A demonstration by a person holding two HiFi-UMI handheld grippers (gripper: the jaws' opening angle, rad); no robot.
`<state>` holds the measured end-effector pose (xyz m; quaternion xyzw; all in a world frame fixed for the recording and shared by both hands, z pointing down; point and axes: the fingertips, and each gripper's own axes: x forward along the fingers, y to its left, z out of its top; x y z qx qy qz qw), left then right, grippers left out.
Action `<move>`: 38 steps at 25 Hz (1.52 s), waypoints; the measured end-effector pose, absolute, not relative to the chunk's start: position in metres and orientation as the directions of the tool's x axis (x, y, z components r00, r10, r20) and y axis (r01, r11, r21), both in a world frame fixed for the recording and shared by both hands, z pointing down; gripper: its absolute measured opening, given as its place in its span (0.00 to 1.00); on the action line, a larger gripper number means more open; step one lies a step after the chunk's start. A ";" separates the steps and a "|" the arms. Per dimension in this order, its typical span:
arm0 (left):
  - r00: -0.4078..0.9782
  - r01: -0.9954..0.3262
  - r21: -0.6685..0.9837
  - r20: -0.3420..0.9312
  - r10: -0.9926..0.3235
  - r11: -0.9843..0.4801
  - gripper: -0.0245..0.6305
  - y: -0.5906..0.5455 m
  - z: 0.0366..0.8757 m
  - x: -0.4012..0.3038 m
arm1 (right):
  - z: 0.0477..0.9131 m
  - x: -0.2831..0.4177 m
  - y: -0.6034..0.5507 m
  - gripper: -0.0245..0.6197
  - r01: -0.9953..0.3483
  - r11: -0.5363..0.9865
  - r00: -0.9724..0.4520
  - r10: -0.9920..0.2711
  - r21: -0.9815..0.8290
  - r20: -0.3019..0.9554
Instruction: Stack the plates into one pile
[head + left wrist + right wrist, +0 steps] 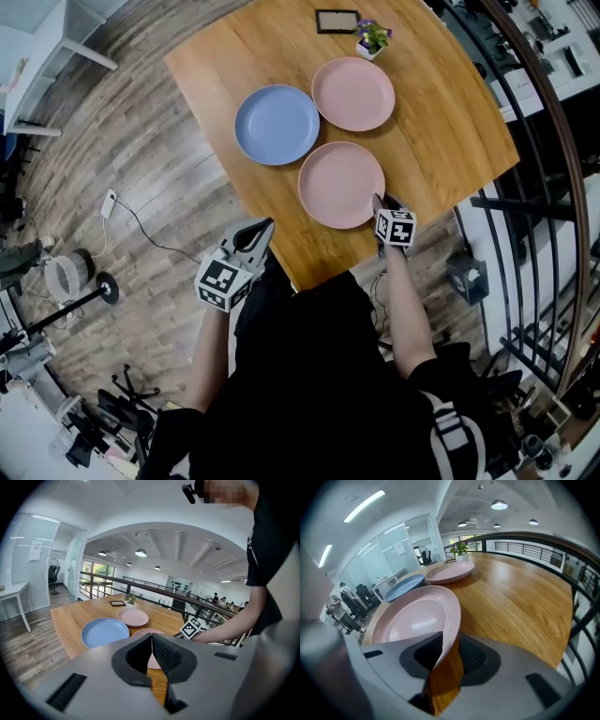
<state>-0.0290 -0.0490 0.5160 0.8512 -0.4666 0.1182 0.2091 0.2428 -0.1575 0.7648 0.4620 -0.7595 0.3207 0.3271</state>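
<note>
Three plates lie apart on the wooden table (450,122): a blue plate (277,125), a far pink plate (353,93) and a near pink plate (341,185). My right gripper (380,202) is at the near pink plate's front right rim. In the right gripper view that rim (452,620) stands between the jaws of the right gripper (450,644). It lies against the left pad, with a gap to the right pad. My left gripper (258,230) hangs off the table's near left edge, over the floor. In its own view the left gripper (151,637) is shut and holds nothing.
A small potted plant (372,37) and a dark picture frame (337,21) stand at the table's far edge. A black railing (534,141) runs along the table's right side. A cable and a fan base lie on the floor to the left.
</note>
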 end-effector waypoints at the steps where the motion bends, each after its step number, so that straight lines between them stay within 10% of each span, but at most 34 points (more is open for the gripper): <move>1: 0.536 -0.844 0.245 0.398 -0.745 -0.476 0.07 -0.049 0.516 -0.029 | 0.766 0.243 -0.158 0.22 -0.913 0.363 -0.357 -0.489 -0.186 0.796; 38: 0.601 -0.799 0.272 0.343 -0.721 -0.537 0.07 -0.047 0.509 -0.049 | 0.753 0.251 -0.163 0.07 -0.922 -0.002 -0.333 -0.509 -0.388 0.793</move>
